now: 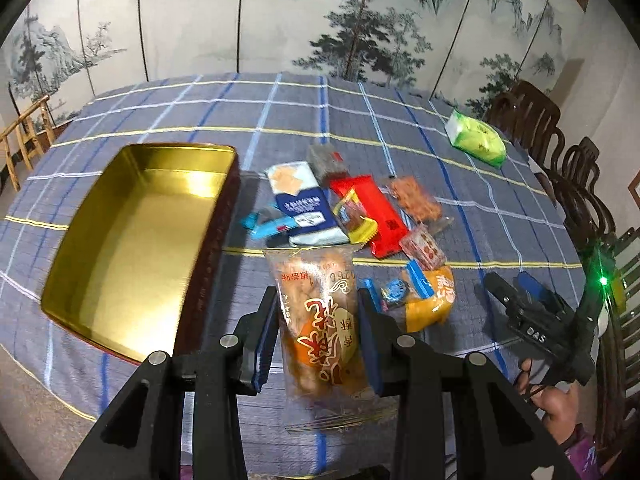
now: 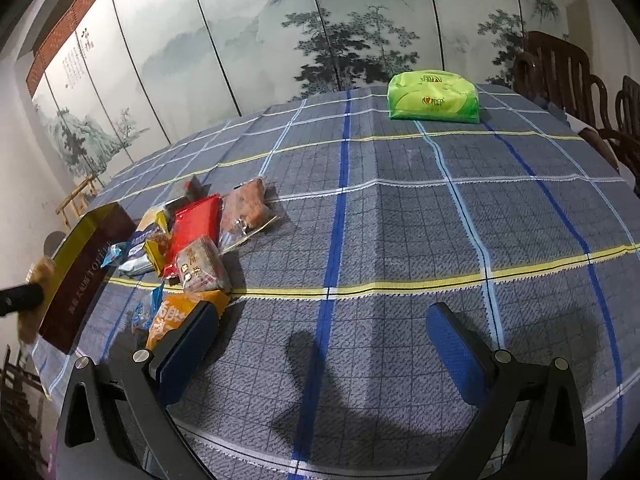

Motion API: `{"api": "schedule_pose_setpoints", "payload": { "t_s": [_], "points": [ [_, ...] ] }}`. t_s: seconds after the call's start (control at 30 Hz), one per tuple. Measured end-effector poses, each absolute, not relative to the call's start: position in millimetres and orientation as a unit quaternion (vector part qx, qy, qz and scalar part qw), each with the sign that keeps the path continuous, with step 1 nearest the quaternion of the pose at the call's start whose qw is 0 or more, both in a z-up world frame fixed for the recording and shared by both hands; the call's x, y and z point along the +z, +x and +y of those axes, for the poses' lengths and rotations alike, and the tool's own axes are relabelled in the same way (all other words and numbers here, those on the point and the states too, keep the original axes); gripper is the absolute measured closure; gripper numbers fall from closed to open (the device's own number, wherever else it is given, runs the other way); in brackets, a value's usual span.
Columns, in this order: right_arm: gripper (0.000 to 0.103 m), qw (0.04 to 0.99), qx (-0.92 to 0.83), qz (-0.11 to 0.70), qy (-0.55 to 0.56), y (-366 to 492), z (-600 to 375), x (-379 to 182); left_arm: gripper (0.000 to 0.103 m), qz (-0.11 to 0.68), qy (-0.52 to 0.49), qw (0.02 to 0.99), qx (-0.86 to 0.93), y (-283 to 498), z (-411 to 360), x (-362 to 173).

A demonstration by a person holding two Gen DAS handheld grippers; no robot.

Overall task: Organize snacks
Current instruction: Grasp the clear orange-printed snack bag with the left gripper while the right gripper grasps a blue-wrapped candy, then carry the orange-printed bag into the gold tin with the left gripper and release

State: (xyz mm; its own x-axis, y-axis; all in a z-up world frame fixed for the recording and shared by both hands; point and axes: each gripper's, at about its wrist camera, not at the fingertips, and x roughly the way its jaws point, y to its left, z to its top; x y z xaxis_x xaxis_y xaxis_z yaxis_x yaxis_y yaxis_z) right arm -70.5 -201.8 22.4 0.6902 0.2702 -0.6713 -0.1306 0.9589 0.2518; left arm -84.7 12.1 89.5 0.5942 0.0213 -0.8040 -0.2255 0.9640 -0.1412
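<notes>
The lower end of the clear pastry packet [image 1: 320, 320] is partly covered by the blue pads of the left gripper [image 1: 318, 312], and its printed characters are seen upside down. Several wrappers in the snack pile [image 1: 352, 216] are overlapped by others, so that their labels cannot be made out; the small blue sweets [image 1: 394, 290] are blurred. In the right wrist view the tin [image 2: 86, 268] is seen only by its dark red side wall, and the left gripper is cut off at the picture's left edge.

The packet is clamped between the left gripper's fingers and is held above the plaid tablecloth [image 1: 460, 208], just beside the tin's [image 1: 132, 240] right wall, not over its gold interior (which holds nothing visible). The right gripper [image 2: 322, 332] is held low over bare cloth with its jaws spread wide and nothing between them; its left finger lies near the orange packet [image 2: 176, 312].

Broad bare cloth is shown right of the pile. A green tissue pack [image 2: 434, 96] lies well apart, near the far edge, with wooden chairs [image 2: 560, 68] and a painted screen [image 2: 280, 40] beyond it.
</notes>
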Motion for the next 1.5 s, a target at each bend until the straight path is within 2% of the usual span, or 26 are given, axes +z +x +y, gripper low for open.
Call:
{"api": "schedule_pose_setpoints", "payload": {
  "t_s": [0.13,0.23,0.4,0.5,0.57,0.8,0.87,0.93,1.1,1.5],
  "points": [
    [0.005,0.914,0.176,0.359,0.072,-82.3,-186.2,39.1,0.07,0.444,-0.124,0.884,0.073,-87.2,24.6,96.0],
    [0.006,0.906,0.248,0.341,0.017,-96.0,-151.0,65.3,0.07,0.443,-0.131,0.884,0.076,-89.1,34.3,99.6],
    [0.009,0.876,0.312,0.362,-0.06,-94.9,-83.6,71.1,0.07,0.436,-0.137,0.885,0.086,-93.9,48.4,104.7],
    [0.018,0.862,0.309,0.391,-0.093,-82.0,-58.2,57.7,0.07,0.434,-0.134,0.886,0.093,-95.6,55.1,106.4],
    [0.032,0.85,0.307,0.415,-0.109,-71.4,-47.5,45.8,0.07,0.436,-0.137,0.884,0.096,-95.6,61.5,105.8],
    [0.036,0.821,0.306,0.456,-0.154,-57.4,-32.4,24.7,0.07,0.437,-0.145,0.881,0.107,-93.5,83.2,103.1],
    [0.051,0.816,0.305,0.464,-0.158,-54.2,-30.4,22.4,0.07,0.436,-0.148,0.881,0.111,-92.1,88.9,101.9],
    [0.056,0.813,0.313,0.465,-0.156,-53.3,-29.3,23.0,0.07,0.437,-0.151,0.88,0.114,-90.7,94.9,100.1],
    [0.059,0.817,0.313,0.46,-0.152,-57.5,-24.8,27.9,0.07,0.438,-0.157,0.877,0.123,-88.3,108.7,94.3],
    [0.059,0.844,0.341,0.406,-0.078,-95.9,-18.7,71.2,0.07,0.432,-0.15,0.877,0.15,-72.9,150.1,85.4]
  ]
}}
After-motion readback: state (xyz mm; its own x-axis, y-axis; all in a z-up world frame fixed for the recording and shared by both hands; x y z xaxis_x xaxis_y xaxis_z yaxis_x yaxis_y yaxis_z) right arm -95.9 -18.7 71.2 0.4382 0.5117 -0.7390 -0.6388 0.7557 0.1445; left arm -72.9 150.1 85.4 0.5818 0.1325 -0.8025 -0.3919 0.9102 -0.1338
